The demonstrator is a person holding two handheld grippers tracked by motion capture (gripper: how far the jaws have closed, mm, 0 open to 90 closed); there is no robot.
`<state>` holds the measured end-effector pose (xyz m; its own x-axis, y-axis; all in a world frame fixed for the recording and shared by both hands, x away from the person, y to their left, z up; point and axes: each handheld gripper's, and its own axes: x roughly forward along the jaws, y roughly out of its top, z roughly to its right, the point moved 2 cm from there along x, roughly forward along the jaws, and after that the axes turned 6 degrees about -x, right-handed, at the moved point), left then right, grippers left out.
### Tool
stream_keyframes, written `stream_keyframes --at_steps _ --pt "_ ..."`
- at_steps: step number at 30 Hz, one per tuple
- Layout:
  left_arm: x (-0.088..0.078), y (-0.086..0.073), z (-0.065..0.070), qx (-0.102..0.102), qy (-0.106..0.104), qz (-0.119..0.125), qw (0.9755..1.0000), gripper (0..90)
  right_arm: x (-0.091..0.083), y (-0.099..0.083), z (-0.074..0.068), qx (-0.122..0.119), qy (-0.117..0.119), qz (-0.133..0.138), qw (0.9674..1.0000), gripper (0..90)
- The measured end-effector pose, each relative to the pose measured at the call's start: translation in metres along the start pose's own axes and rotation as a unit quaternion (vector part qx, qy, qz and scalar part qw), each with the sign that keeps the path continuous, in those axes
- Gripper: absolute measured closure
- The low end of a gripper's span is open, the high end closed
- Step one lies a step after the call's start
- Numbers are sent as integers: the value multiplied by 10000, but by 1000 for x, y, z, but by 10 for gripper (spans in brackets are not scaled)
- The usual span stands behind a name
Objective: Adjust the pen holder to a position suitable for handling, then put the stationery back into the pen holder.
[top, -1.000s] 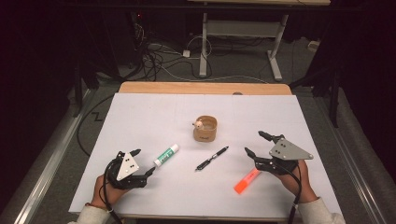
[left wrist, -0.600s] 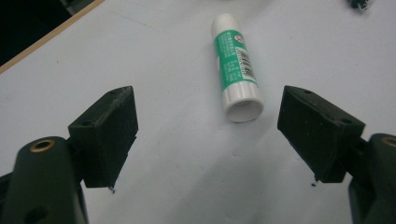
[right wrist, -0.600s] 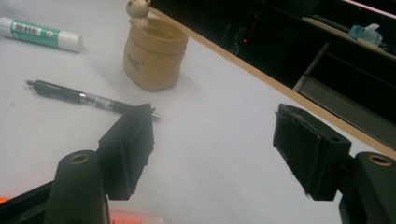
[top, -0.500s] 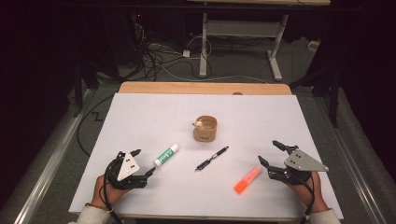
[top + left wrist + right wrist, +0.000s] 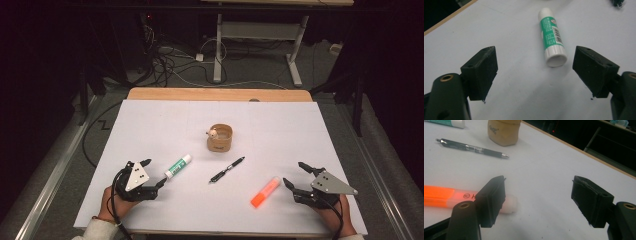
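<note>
On the white table top [image 5: 165, 130] lie a green and white glue stick [image 5: 178, 165], a black pen [image 5: 227, 169] and an orange highlighter [image 5: 265, 192]. A small tan cup [image 5: 219, 138] stands behind them. My left gripper [image 5: 154, 173] rests open at the front left, its jaws just short of the glue stick [image 5: 552, 37]. At the front right my right gripper [image 5: 296, 174] is open too, just right of the highlighter. In the right gripper view the highlighter [image 5: 449, 197] lies partly behind the left jaw, with the pen [image 5: 471, 148] and cup [image 5: 503, 132] farther off.
A wooden strip [image 5: 215, 94] runs along the table's far edge. Beyond it the dark floor holds cables [image 5: 170, 60] and a desk frame [image 5: 255, 35]. Metal rails run along both sides of the table.
My right gripper has drawn back to the right and toward the front edge, away from the highlighter. The left gripper and the objects have stayed put.
</note>
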<state>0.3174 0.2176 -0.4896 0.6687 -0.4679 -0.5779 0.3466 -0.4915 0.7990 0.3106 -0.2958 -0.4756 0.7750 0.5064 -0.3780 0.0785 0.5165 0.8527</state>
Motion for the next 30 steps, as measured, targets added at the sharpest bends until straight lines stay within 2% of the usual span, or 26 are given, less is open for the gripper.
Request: stream_keyframes --at_steps 6,14,18,20,22,24,27,30 --pt "-1 0 0 -47 -28 -6 10000 195 -2 -2 4 39 -40 27 10000 281" --pt "-3 4 3 -82 -100 -164 9998 195 0 -2 5 -28 -95 37 9999 284" --pt "-2 10 4 -115 -225 -242 9994 197 3 -3 3 -69 -82 -5 9999 285" --pt "-1 13 5 -247 -325 -376 9985 200 3 -3 3 -81 -72 -19 9999 285" --pt "1 19 4 -377 -433 -509 9971 210 4 -2 3 -76 -51 13 10000 285" --pt "4 27 5 -407 -514 -756 9950 210 5 -1 2 -105 -33 19 9999 285" --pt "12 40 4 -458 -581 -1248 9894 211 4 -1 -1 -166 15 23 9999 299" --pt "21 53 3 -534 -763 -1534 9838 229 0 -2 1 -194 -136 36 9997 309"
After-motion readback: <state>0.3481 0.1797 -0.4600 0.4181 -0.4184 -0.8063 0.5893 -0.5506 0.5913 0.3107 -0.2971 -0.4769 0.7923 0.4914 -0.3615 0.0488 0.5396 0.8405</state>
